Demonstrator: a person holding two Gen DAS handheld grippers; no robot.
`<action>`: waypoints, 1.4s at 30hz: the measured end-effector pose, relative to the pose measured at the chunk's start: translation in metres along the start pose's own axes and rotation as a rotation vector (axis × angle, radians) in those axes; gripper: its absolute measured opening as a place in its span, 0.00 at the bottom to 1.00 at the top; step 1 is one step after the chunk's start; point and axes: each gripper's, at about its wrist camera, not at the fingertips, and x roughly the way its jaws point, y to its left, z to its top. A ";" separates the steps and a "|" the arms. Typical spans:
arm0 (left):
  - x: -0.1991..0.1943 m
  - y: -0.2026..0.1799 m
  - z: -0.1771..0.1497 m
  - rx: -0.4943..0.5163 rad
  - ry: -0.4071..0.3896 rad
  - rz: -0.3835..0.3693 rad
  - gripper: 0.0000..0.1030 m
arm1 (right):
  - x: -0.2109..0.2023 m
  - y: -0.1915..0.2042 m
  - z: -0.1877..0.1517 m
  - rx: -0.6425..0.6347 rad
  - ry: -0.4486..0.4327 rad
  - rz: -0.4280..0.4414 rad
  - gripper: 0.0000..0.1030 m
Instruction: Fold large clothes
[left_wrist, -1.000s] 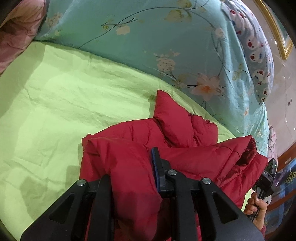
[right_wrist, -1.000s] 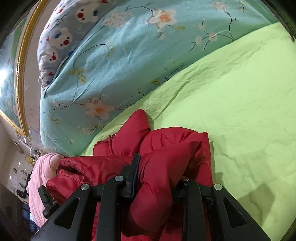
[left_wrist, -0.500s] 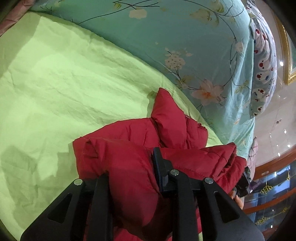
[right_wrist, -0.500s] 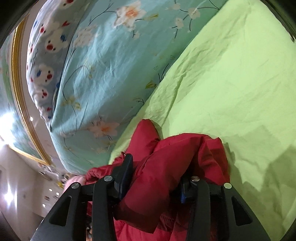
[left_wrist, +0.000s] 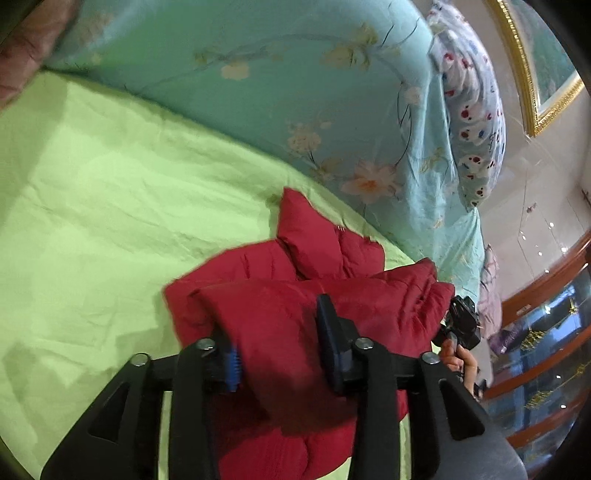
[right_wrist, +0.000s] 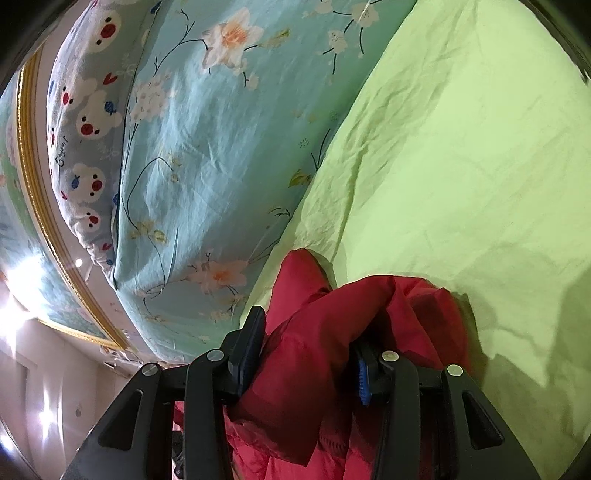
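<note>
Looking at where this fold stands, left side first: the left gripper has the red puffy jacket sitting between its jaws. They have just been opening, and from its own camera there's a sliver of blue pad showing on one side, so I'd call it let go, with the padding just bulging up in the gap. The jacket is bunched into a thick roll on the green sheet, near the edge of the bed, with a pointed bit (hood or collar, can't tell which) poking up behind it toward the blue flowered quilt.

Moving right: the right gripper also has a fat fold of the jacket between its jaws. Those have been opening too, though they seem to have settled. Whether its pads still press on the fabric I honestly can't tell; the puff fills the whole gap. In the left camera you can see a hand holding that other tool at the jacket's far end.

Progress-wise, my guess is the jacket has been doubled over at least once and is being set down. It looks lumpy, not a tidy flat package, so some squaring up and flattening is probably left.
</note>
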 end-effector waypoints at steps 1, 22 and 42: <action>-0.010 -0.002 -0.002 0.011 -0.039 0.028 0.50 | 0.000 0.000 0.000 -0.001 -0.002 -0.003 0.41; 0.079 -0.109 -0.051 0.308 0.016 0.168 0.57 | -0.033 0.033 0.007 -0.159 -0.134 -0.137 0.62; 0.082 -0.094 -0.059 0.299 -0.020 0.275 0.57 | 0.023 0.119 -0.139 -0.923 0.096 -0.349 0.63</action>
